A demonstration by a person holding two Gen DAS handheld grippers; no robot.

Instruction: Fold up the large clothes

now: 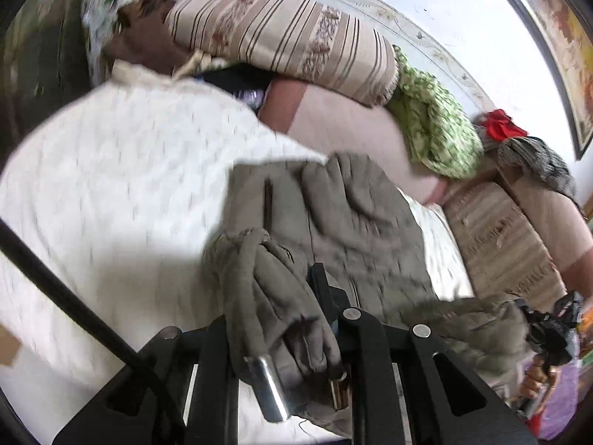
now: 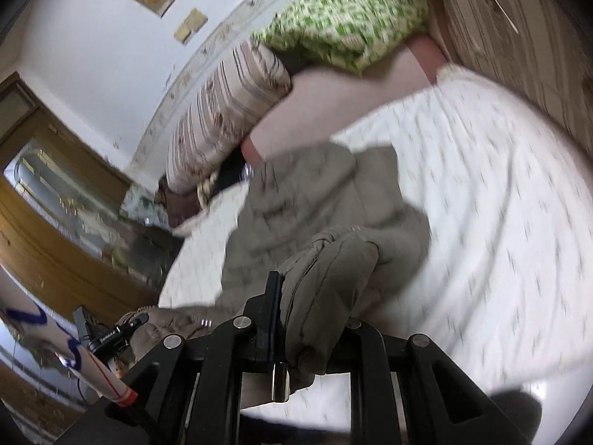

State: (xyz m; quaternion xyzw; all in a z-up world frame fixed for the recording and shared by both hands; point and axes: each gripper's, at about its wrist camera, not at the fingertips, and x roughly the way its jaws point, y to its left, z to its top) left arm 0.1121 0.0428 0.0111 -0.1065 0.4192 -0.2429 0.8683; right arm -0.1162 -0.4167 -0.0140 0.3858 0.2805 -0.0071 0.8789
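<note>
- The left tool (image 1: 292, 337) is clamped on a bunched fold of the olive-grey padded coat (image 1: 344, 215).
- The right tool (image 2: 307, 319) is likewise pinched tight on a thick edge of that coat (image 2: 296, 200).
- The rest of the coat trails onto the white quilted bedspread (image 1: 111, 185), near its middle, short of the striped pillow (image 1: 281, 37) at the head edge.
- Judged from the rumpled cloth, folding has barely begun: no neat fold shows; spreading, folding and flattening remain.
</note>
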